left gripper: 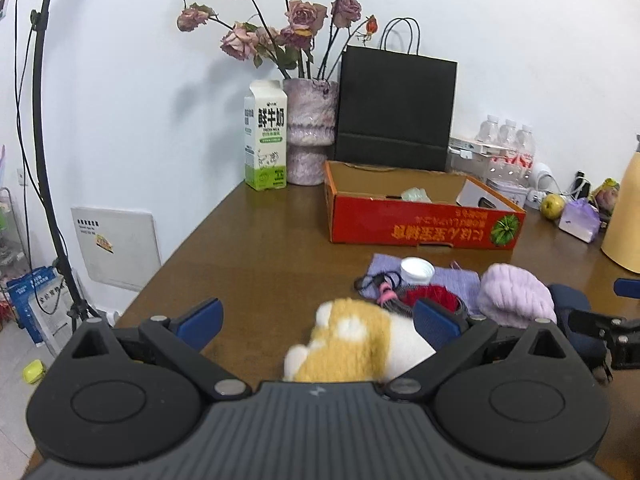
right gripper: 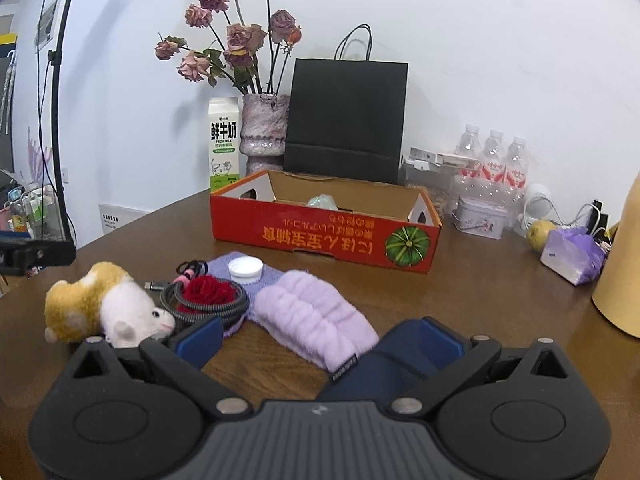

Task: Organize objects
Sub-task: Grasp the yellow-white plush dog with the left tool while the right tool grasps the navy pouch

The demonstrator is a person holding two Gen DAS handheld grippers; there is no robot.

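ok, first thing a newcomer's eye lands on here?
Probably the red cardboard box mid-table, its print upside down, with the black paper bag and the vase of dried roses behind it against the wall. Nearer, a tan-and-white plush toy lies between the open left gripper fingers, beside a fluffy lilac headband.

The brown counter (right gripper: 460, 304) carries the background clutter; at about 11 o'clock stands a milk carton (right gripper: 224, 142), touching or just beside a mottled pink vase (right gripper: 266, 128) of dried roses (right gripper: 236, 36); a black paper bag (right gripper: 346, 120) stands upright at 12 o'clock against the white wall; at 2 o'clock three water bottles (right gripper: 494, 158) stand in a row behind a small tin (right gripper: 478, 218); further toward 3 o'clock lie a yellow-green fruit (right gripper: 540, 234), a purple packet (right gripper: 574, 258) and a tall yellow jug (left gripper: 626, 216); a black light stand (left gripper: 44, 140) rises at 9 o'clock.
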